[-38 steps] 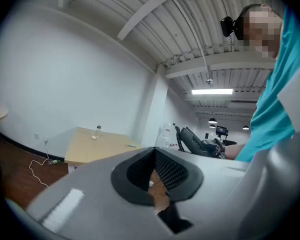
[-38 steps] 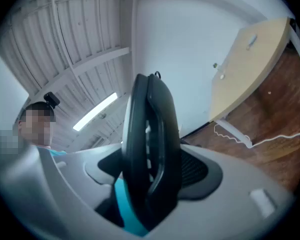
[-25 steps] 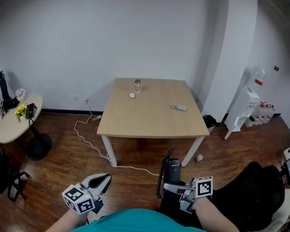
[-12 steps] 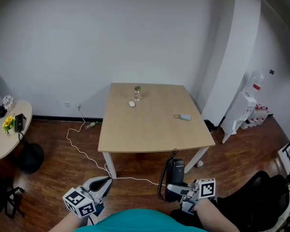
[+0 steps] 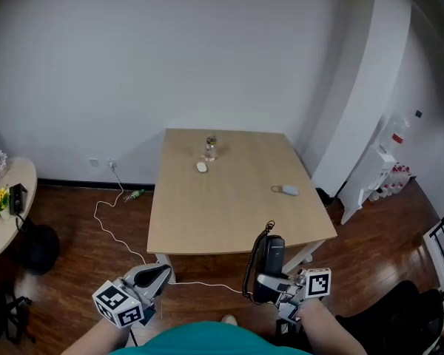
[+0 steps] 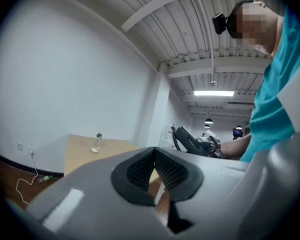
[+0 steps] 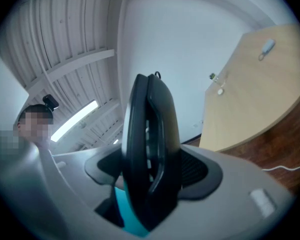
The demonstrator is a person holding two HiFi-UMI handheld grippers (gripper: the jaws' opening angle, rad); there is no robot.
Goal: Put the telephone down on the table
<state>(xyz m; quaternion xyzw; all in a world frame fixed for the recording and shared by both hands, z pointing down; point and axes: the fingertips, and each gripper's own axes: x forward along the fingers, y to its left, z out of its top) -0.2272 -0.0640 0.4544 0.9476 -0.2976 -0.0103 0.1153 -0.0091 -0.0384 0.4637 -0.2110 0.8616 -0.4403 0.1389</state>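
Observation:
A black telephone (image 5: 268, 257) with a coiled cord stands upright in my right gripper (image 5: 272, 279), low in the head view, just short of the near edge of the light wooden table (image 5: 229, 205). In the right gripper view the telephone (image 7: 150, 149) is clamped between the two dark pads (image 7: 196, 170), and the table (image 7: 250, 94) lies ahead to the right. My left gripper (image 5: 157, 275) hangs at the lower left over the floor, shut with nothing in it; its pads (image 6: 140, 171) meet. From there the telephone (image 6: 191, 140) shows to the right.
On the table stand a small bottle (image 5: 209, 148), a white object (image 5: 201, 167) and a light blue object (image 5: 287, 190). A white cable (image 5: 111, 224) trails over the wooden floor. A round side table (image 5: 4, 213) is at left, a white dispenser (image 5: 377, 172) at right.
The view has moved forward toward the table, whose near edge is now closer. The telephone has been carried forward and a little higher in the right gripper. The left gripper stays shut.

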